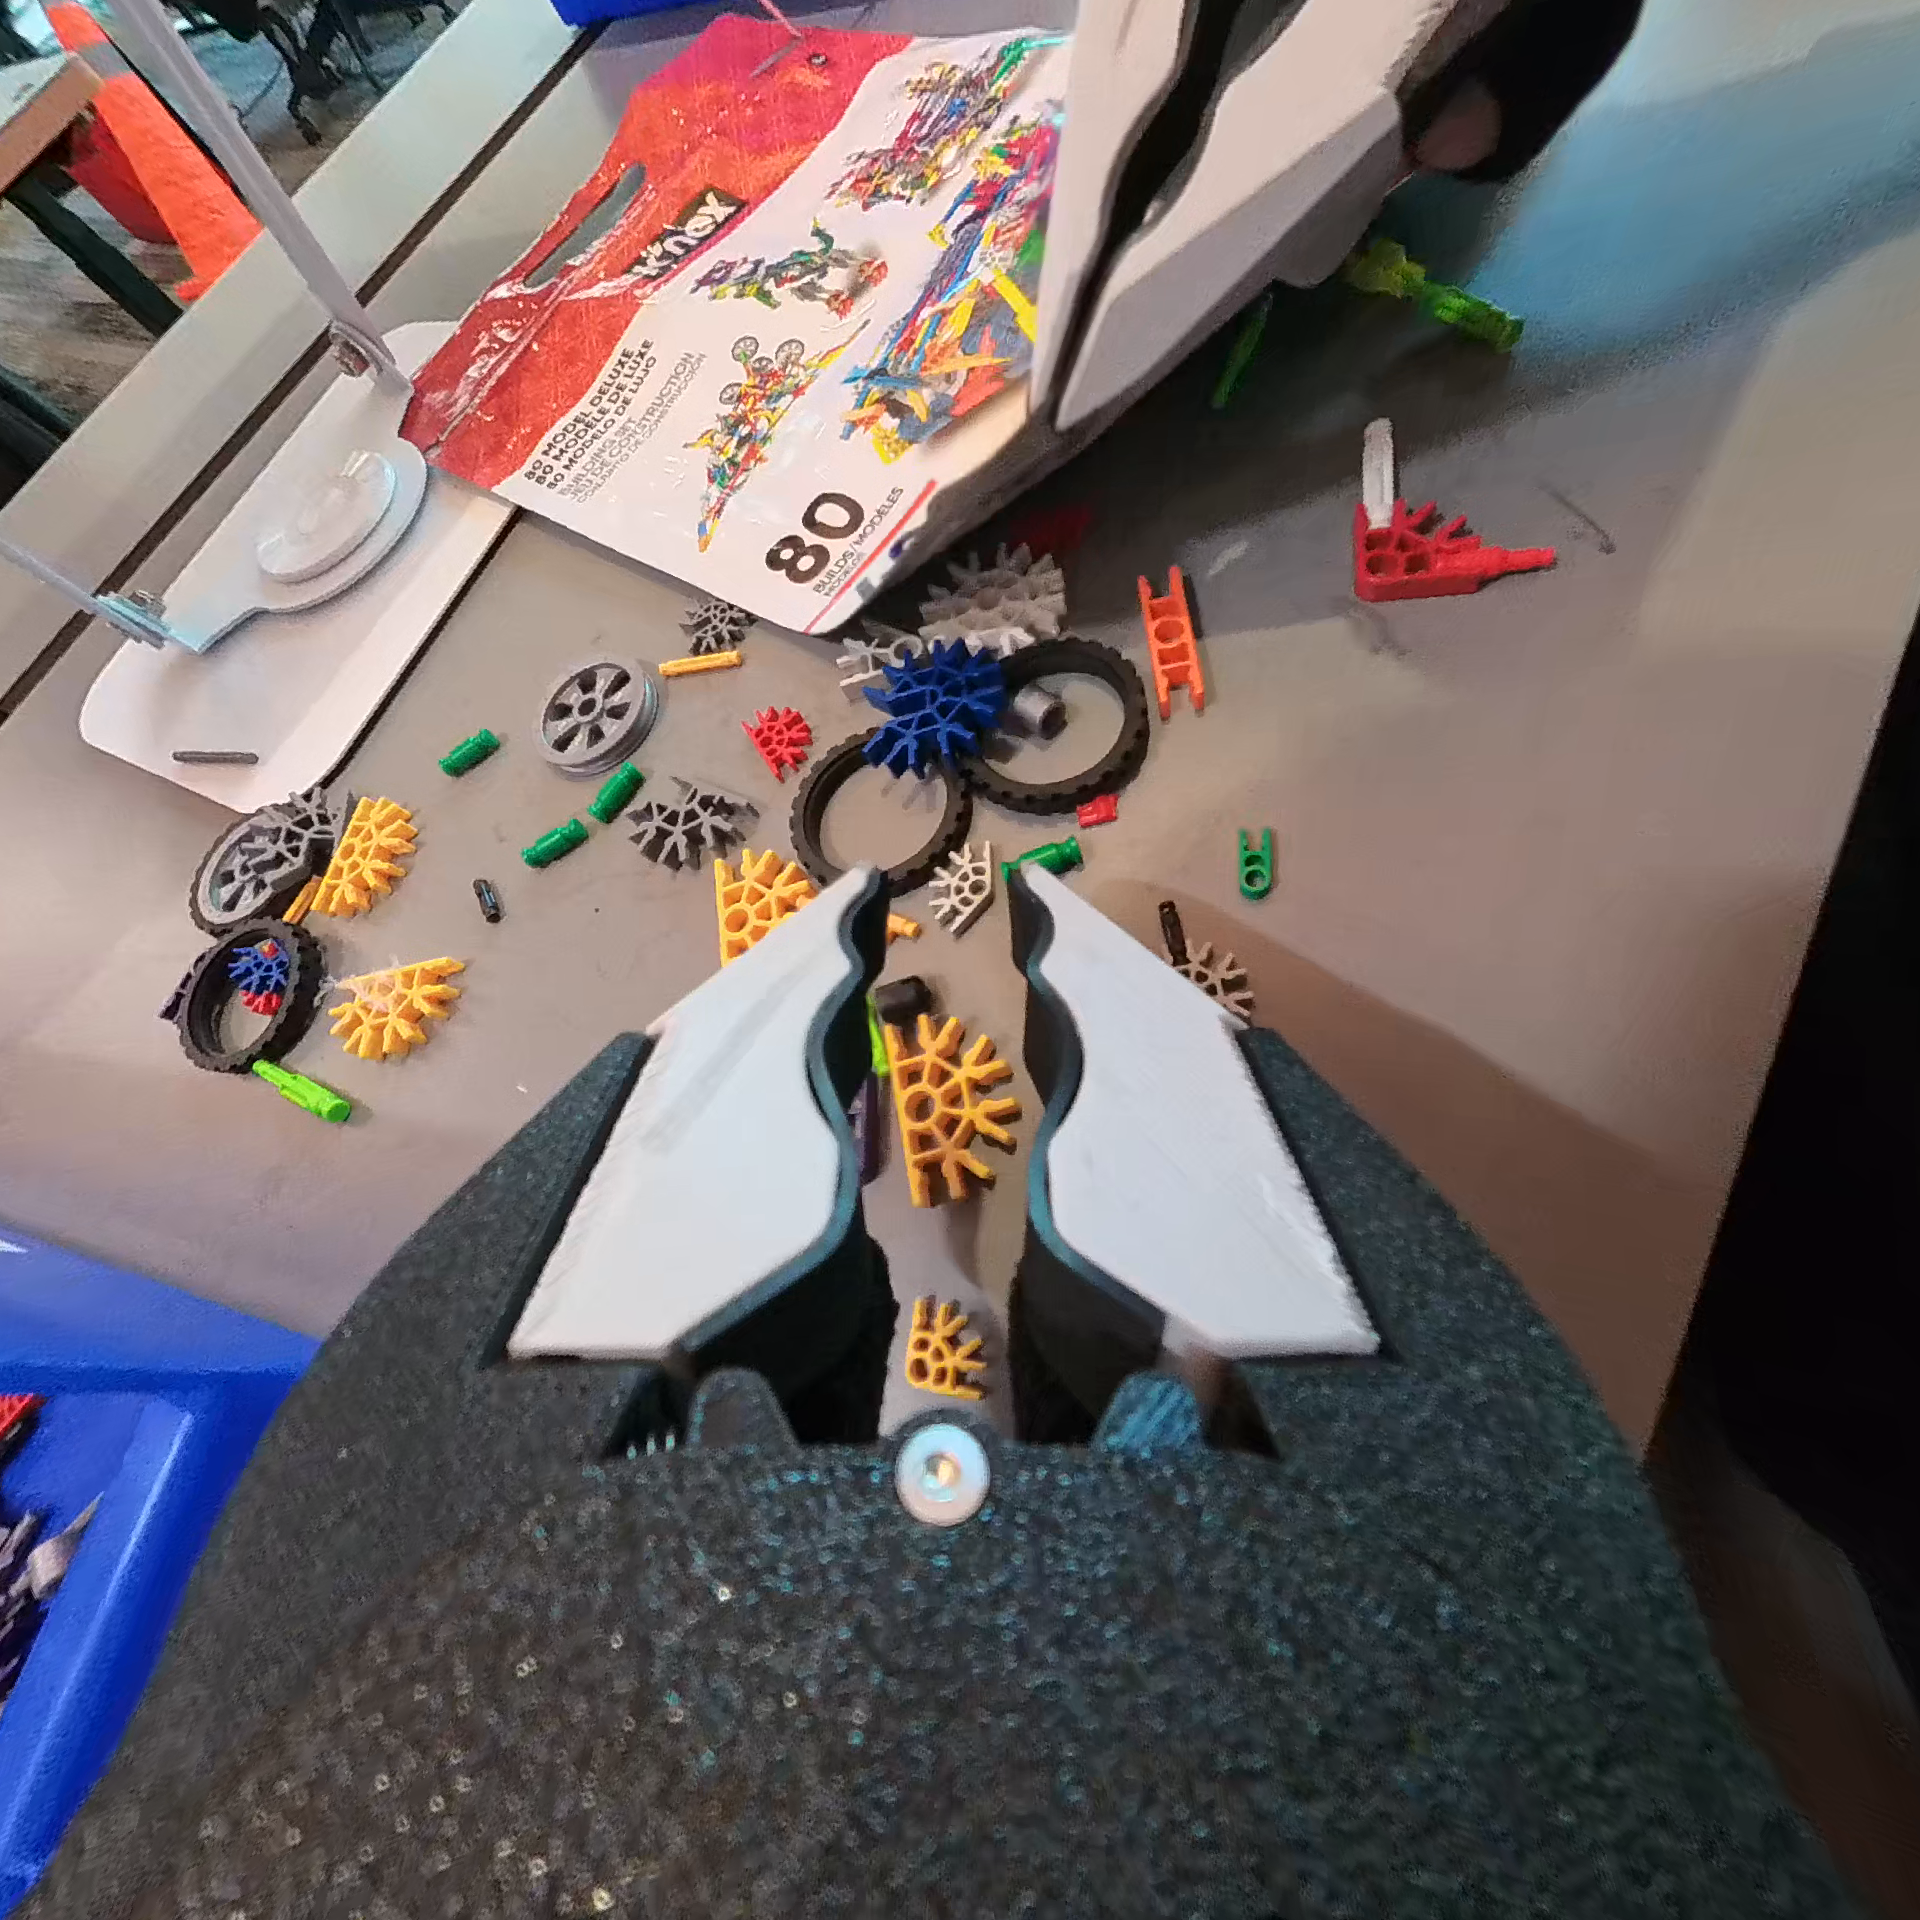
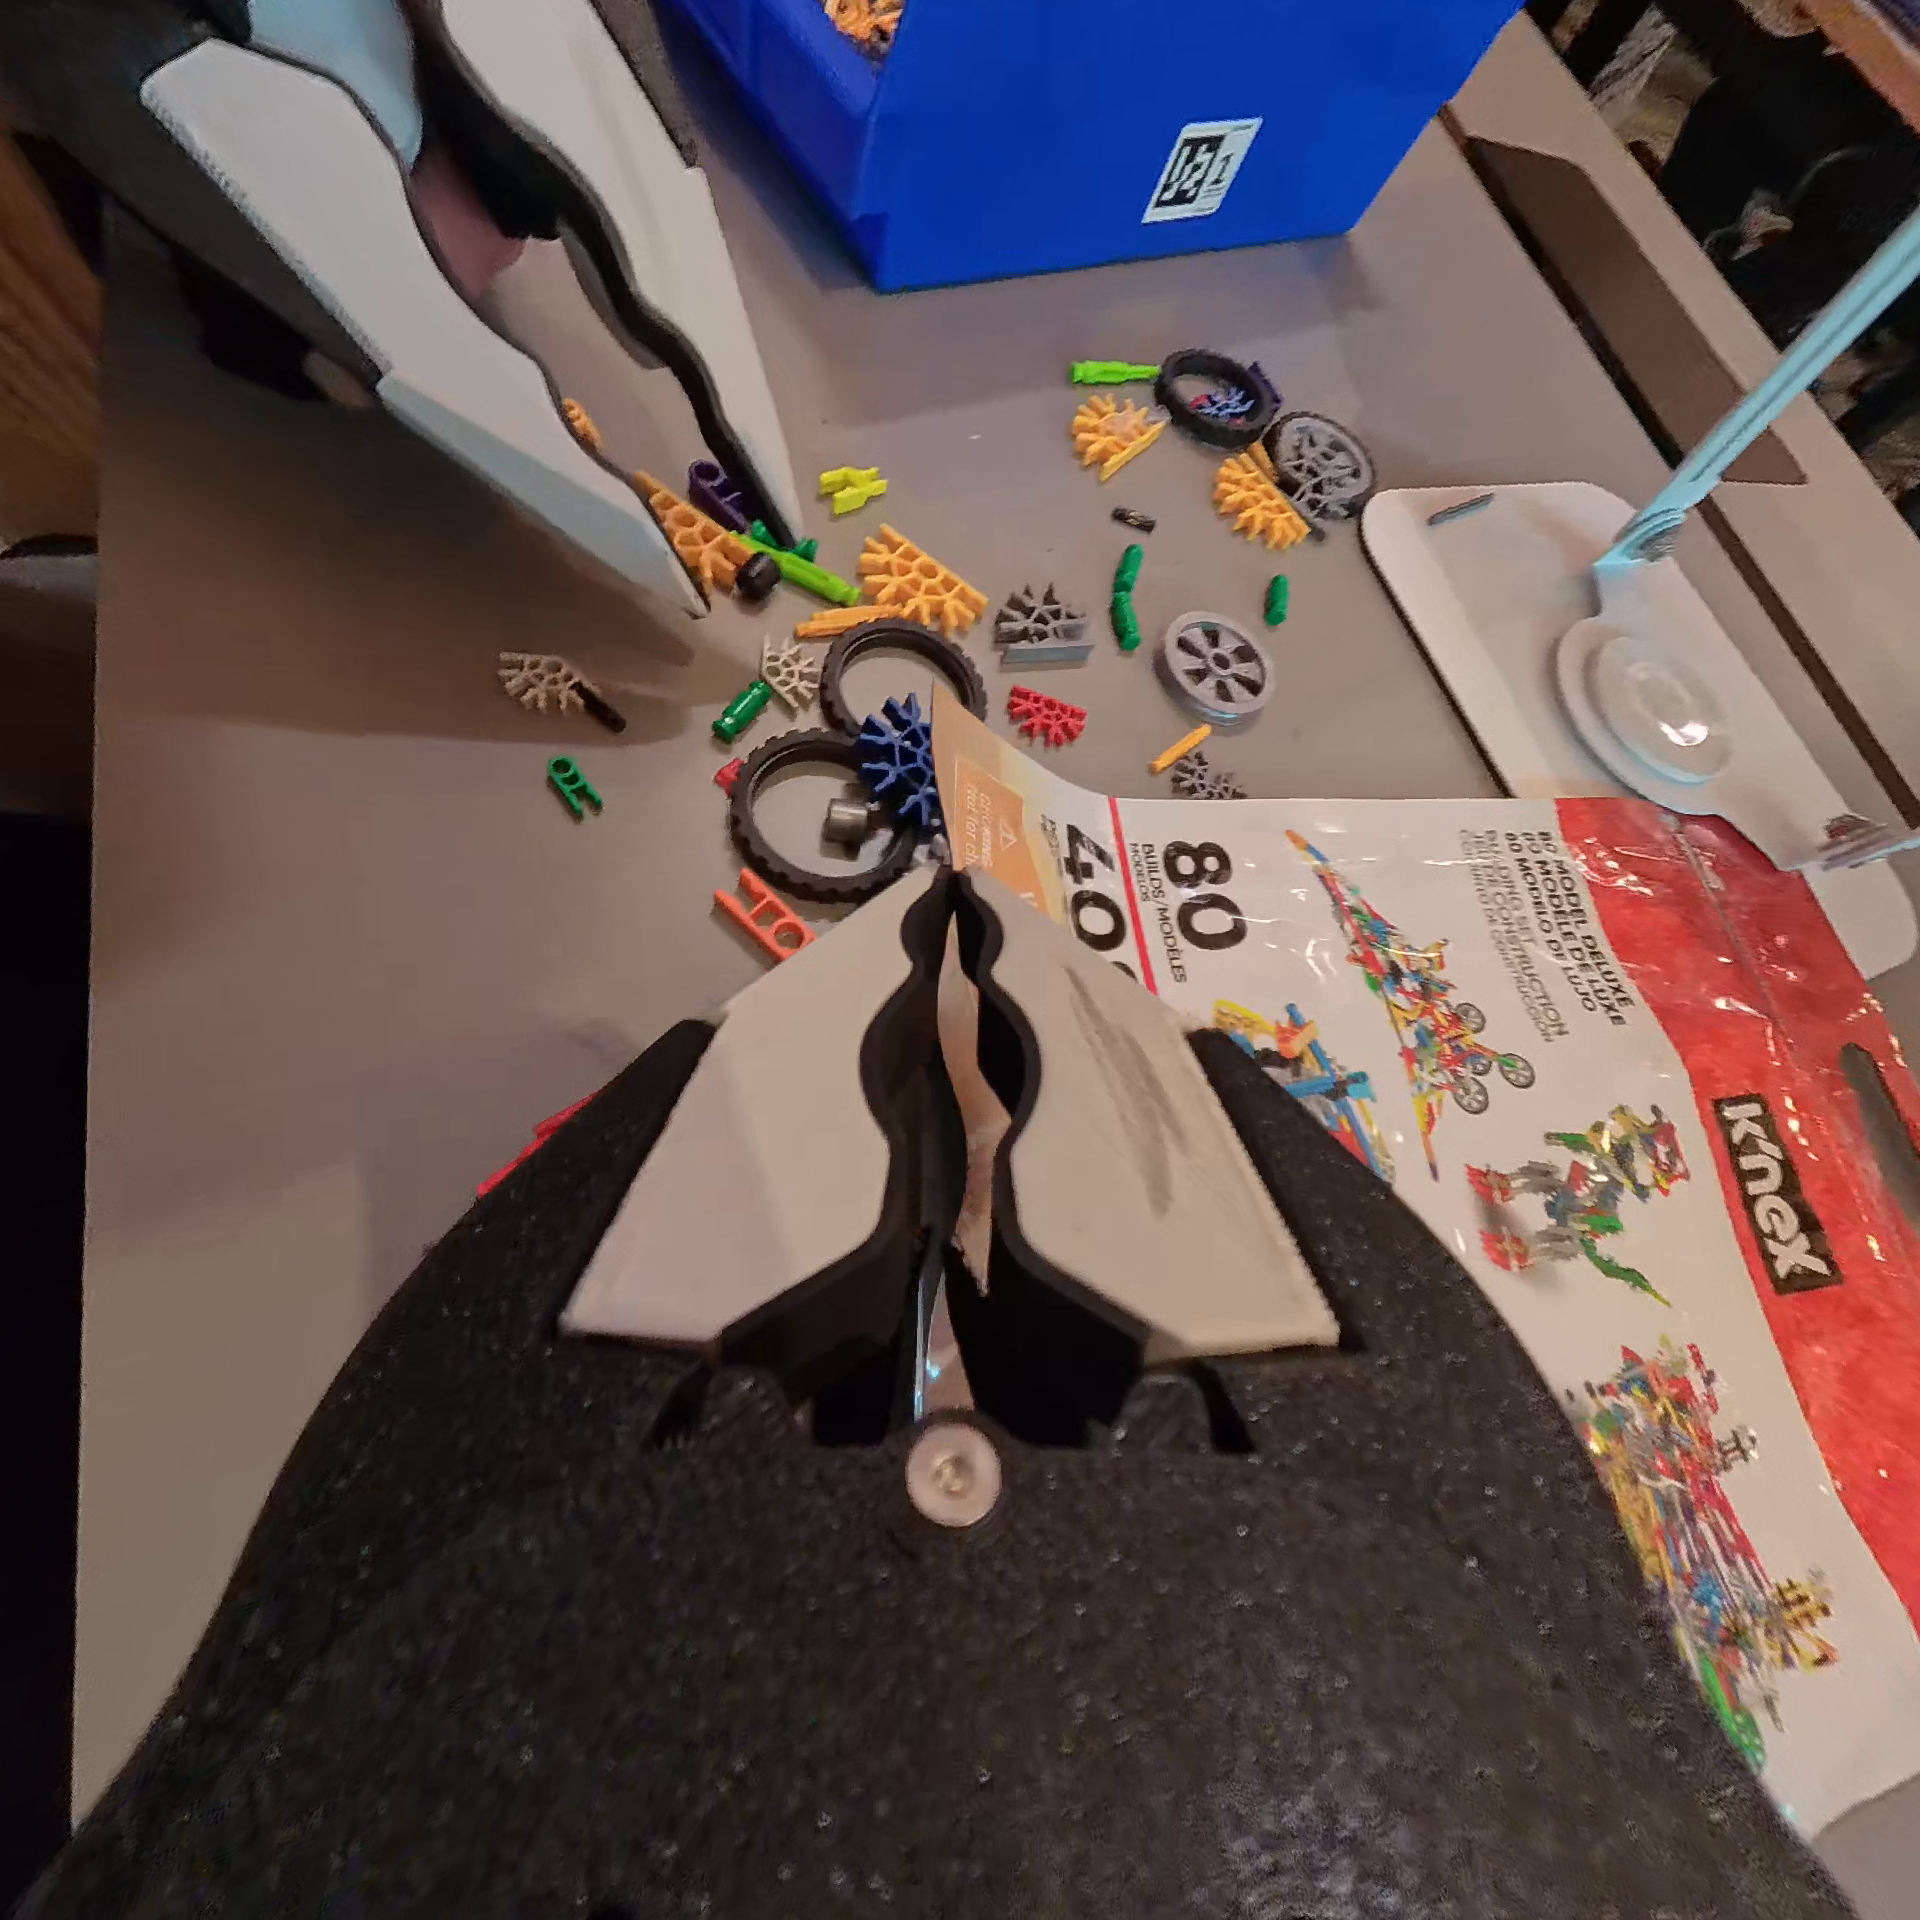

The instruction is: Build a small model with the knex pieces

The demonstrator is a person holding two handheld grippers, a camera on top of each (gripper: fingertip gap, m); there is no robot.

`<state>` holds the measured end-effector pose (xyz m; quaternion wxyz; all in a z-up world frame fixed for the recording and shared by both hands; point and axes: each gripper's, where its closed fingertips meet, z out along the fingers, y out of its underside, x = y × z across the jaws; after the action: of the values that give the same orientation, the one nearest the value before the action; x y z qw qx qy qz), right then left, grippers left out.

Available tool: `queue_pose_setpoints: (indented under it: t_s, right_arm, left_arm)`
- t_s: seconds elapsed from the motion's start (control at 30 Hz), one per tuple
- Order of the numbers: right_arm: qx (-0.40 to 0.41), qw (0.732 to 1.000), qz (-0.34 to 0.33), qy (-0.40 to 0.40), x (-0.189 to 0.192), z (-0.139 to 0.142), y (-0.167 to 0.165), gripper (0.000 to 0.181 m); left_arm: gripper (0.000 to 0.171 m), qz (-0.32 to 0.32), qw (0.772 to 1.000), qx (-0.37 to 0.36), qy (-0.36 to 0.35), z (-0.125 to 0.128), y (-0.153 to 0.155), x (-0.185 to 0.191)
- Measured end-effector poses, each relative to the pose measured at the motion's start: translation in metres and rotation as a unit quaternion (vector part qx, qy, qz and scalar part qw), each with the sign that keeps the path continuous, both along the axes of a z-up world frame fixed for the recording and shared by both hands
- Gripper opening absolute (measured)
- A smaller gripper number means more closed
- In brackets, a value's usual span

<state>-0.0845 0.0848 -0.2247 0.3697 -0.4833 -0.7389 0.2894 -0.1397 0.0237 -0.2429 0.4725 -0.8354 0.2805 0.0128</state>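
Observation:
My left gripper (image 1: 943,883) is open and empty, low over a grey table (image 1: 1455,831). A yellow snowflake-shaped connector (image 1: 951,1107) and a small black piece (image 1: 900,1000) lie on the table between its fingers. My right gripper (image 2: 951,883) is shut on the edge of a printed plastic toy bag (image 2: 1455,1039), red and white, and lifts that corner. In the left wrist view the right gripper (image 1: 1049,405) holds the bag (image 1: 727,312) at the far side. In the right wrist view the left gripper (image 2: 748,571) stands over the yellow connector (image 2: 691,535).
Small toy parts lie scattered: two black tyres (image 1: 878,821), a blue connector (image 1: 935,707), a grey wheel (image 1: 597,717), green rods, a red connector (image 1: 1423,551). A blue bin (image 2: 1039,156) stands behind. A white stand base (image 1: 260,582) sits at the left. The table edge (image 1: 1818,727) runs along the right. One gripper's finger ends stand about 9 cm off the other's. The grey wheel (image 1: 597,717) lies around 12 cm away from my left fingertips. It turns up in the right wrist view (image 2: 1204,663) as well.

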Motion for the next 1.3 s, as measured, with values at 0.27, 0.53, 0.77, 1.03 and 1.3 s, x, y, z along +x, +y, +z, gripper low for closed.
queue_pose_setpoints:
  t_s: [0.27, 0.53, 0.77, 1.03, 1.3]
  right_arm:
    - [0.003, 1.000, 0.012, -0.012, 0.000, -0.009, -0.006, 0.000]
    - [0.005, 1.000, 0.019, -0.016, 0.001, -0.011, -0.010, 0.006]
    - [-0.014, 0.999, 0.026, -0.013, 0.003, -0.007, -0.013, 0.013]
    - [-0.032, 0.999, 0.012, -0.008, 0.001, 0.000, -0.007, 0.014]
    - [-0.024, 1.000, 0.005, 0.000, -0.006, 0.005, -0.006, 0.014]
  left_arm:
    - [0.021, 0.004, 1.000, -0.010, 0.003, -0.004, 0.000, 0.000]
    - [0.021, 0.008, 1.000, -0.009, 0.002, -0.002, -0.001, -0.002]
    - [0.022, 0.018, 1.000, -0.006, 0.005, 0.000, -0.007, -0.007]
    - [0.022, 0.042, 0.999, 0.008, -0.003, 0.006, -0.024, -0.022]
    - [0.018, 0.093, 0.992, 0.036, 0.080, 0.084, -0.038, -0.094]
